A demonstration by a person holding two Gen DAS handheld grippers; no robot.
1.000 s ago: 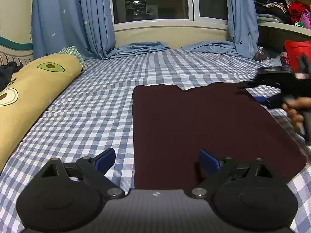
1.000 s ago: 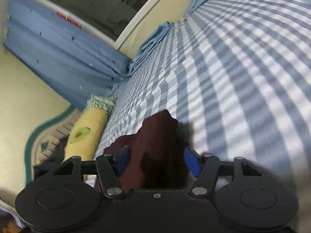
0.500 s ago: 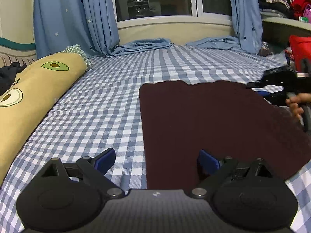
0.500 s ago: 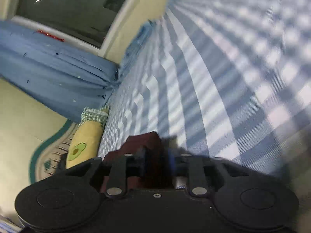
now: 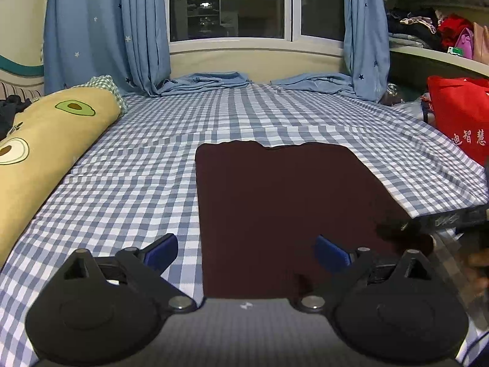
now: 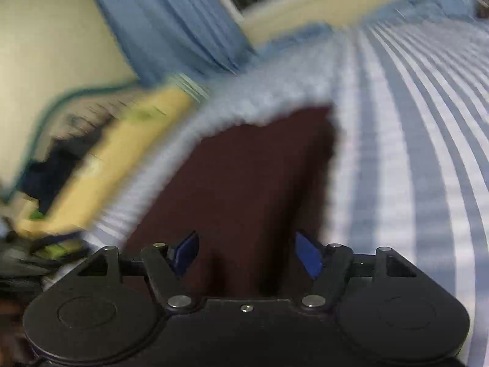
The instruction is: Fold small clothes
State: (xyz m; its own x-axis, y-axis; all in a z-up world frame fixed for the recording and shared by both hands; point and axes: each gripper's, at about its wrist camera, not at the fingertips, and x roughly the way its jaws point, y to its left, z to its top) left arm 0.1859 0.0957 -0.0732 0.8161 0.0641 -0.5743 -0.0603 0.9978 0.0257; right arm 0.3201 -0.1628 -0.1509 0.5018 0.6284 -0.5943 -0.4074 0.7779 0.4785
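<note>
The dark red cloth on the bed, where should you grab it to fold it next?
Probably the near corners of the dark red cloth. It lies flat on the checked sheet, so only its thin edges give the fingers something to pinch. Come in low from the near side, where both open grippers already are.

2 low wrist views close over the checked bed (image 5: 146, 165), both angled down windowward, sharing the maroon cloth (image 5: 284, 202).
</note>
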